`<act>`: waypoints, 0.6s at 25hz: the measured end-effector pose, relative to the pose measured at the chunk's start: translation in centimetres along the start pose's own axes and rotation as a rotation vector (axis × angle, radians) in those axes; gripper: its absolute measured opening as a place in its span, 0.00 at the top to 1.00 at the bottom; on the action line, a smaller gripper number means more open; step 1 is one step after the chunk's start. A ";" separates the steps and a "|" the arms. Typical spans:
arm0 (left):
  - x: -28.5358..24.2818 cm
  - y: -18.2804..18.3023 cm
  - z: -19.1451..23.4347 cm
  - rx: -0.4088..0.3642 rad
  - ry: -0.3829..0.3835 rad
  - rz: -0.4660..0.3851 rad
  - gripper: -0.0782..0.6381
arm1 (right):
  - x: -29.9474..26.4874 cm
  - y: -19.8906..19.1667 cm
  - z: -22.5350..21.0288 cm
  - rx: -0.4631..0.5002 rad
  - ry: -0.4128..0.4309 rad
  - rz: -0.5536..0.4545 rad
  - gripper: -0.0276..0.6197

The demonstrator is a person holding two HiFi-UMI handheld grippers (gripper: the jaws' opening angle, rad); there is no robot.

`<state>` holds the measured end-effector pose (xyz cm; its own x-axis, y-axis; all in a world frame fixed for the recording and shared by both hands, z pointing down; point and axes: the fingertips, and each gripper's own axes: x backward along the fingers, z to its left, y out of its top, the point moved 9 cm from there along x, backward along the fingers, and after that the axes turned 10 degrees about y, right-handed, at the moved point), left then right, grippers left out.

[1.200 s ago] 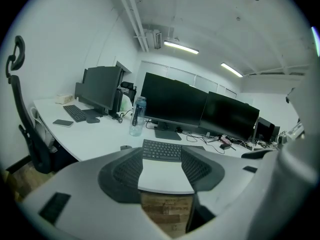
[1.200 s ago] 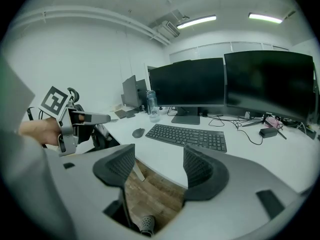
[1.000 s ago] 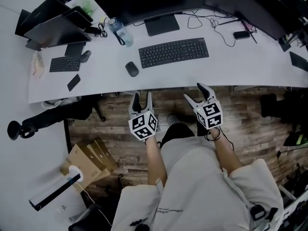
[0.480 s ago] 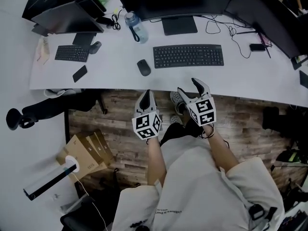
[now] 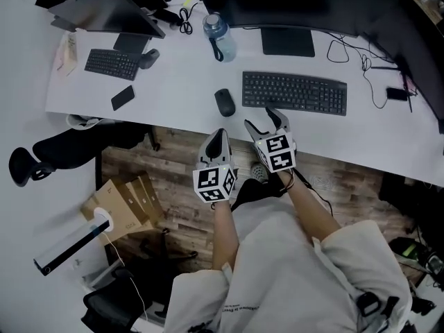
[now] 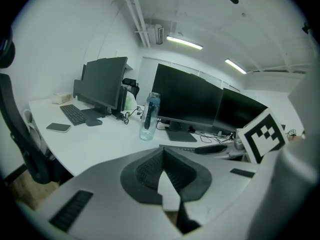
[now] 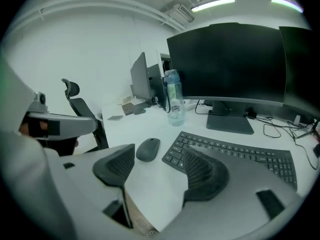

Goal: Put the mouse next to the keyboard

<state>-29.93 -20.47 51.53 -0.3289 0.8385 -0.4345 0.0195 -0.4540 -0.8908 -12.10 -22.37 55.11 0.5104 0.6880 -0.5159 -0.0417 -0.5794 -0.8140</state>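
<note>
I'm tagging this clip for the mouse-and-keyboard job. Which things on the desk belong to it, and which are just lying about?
Job: mouse, keyboard, right gripper (open).
Lying about: water bottle, phone, small keyboard.

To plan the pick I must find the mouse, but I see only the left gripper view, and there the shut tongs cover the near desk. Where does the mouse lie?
Observer: In the head view the mouse lies on the desk, just left of the big keyboard, with a small gap between them.
Operator: Is the right gripper near it?
Observer: The right gripper is over the desk edge, at the keyboard's left end, right of the mouse.
Operator: Does it hold something?
Observer: No, its tongs stand open and empty.
</note>
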 end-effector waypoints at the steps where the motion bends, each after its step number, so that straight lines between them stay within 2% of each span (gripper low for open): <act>1: -0.7 0.0 0.3 0.000 0.005 0.007 0.86 | -1.3 0.2 -0.2 -0.005 0.007 0.011 0.47; 7: -3.8 -0.2 2.6 -0.007 0.060 0.059 0.86 | -7.9 0.5 -0.2 -0.029 0.042 0.050 0.47; 15: -6.4 -1.1 5.7 0.046 0.130 0.116 0.86 | -14.3 0.1 0.7 -0.074 0.092 0.122 0.45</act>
<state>-33.23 -27.00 56.06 -0.2018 0.8101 -0.5504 0.0063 -0.5609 -0.8279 -20.07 -31.97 62.23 0.5825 0.5693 -0.5802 -0.0462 -0.6894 -0.7229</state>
